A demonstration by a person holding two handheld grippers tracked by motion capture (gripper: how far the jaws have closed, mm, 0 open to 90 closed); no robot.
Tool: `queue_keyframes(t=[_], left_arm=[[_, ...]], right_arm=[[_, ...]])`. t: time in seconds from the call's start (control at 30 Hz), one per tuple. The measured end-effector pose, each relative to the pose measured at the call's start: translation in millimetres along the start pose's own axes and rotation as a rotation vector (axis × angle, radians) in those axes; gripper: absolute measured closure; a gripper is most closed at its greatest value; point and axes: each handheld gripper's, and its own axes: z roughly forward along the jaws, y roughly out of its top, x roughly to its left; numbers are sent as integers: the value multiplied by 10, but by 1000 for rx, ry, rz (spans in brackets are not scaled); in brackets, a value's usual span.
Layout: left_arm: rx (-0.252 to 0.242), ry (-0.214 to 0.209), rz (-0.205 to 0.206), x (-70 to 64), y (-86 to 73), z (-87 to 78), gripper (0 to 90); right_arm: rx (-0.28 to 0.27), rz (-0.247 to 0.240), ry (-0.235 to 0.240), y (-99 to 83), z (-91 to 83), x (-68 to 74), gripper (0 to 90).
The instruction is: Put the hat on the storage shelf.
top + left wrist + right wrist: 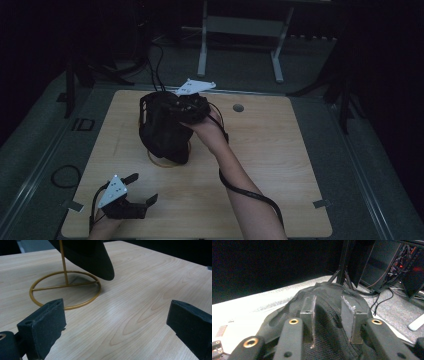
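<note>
1. From high up, I see my right tongs (192, 107) pushed into the top of a black cap (162, 127). The cap sits on a gold stand (167, 161) in the middle of the wooden surface (280, 150).
2. My left tongs (141, 188) are low on the surface, near its close edge. They are spread wide with nothing between them. The cap and stand are in front of them, a bit to the right, and apart from them.
3. In the left gripper view, my two black jaws stand far apart over bare wood. The stand's gold ring (65, 290) lies flat just past the left jaw. A thin gold pole (63, 262) goes up from it. The dark brim of the cap (100, 262) hangs over the ring.
4. In the right gripper view, my jaws are narrow. They press on the black mesh of the cap (327, 340) from both sides, pinching a fold of it.
</note>
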Motion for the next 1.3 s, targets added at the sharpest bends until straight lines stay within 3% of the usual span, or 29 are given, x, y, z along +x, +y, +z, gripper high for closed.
queue_keyframes(t=[0.1,0.5,0.63,1.3], left_arm=[[2,-1,0,-4,2,3,26],[3,-8,-1,-45,14,24,26],[5,-9,0,-44,9,24,26],[13,-14,1,-60,-13,35,26]], right_arm=[[-2,7,13,8,-17,-7,580],[12,43,70,-72,-131,-66,159],[-2,65,83,-115,-175,-92,139],[3,11,63,-509,-421,-87,138]])
